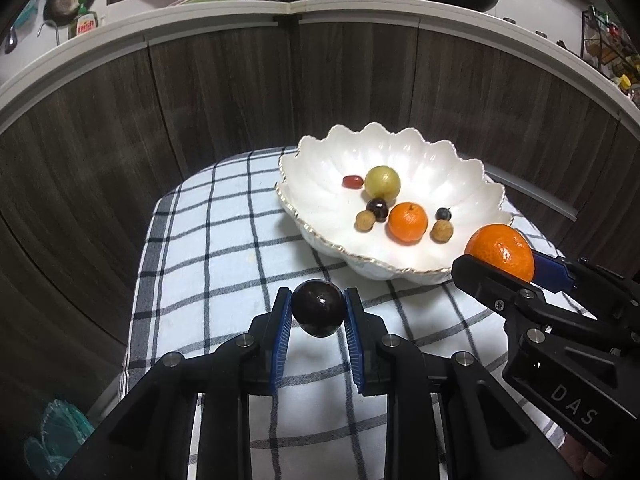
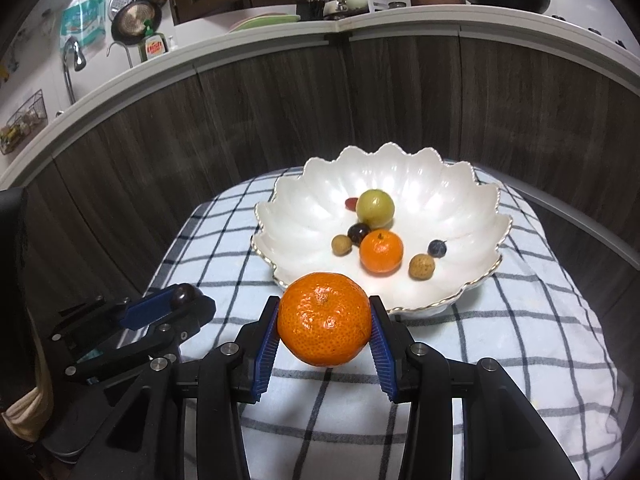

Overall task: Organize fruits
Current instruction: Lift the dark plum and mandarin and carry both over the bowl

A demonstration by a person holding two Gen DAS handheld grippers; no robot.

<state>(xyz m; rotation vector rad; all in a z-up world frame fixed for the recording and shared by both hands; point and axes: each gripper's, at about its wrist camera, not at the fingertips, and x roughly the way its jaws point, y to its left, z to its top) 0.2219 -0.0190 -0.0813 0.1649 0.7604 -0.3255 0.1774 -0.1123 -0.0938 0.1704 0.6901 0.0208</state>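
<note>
Nearest the left wrist camera, the left gripper [image 1: 318, 312] has its blue pads clamped on a dark plum [image 1: 318, 307], held clear above the checked cloth [image 1: 208, 248]. Beside it the right gripper [image 2: 324, 320] pinches a large mandarin [image 2: 324, 319] between its pads, just short of the near rim of the scalloped white bowl [image 2: 448, 200]. The bowl already holds a smaller mandarin [image 2: 381, 251], a yellow-green fruit [image 2: 375, 208], two longans, a blueberry [image 2: 437, 248] and other small fruit. To finish well, I would carry each fruit over the gilt rim with room to spare, lower it onto a bare patch of the bowl floor, and only then part the jaws, since round fruit rolls and a drop could chip the bowl. Bringing the grippers in one at a time would keep them from knocking together.
</note>
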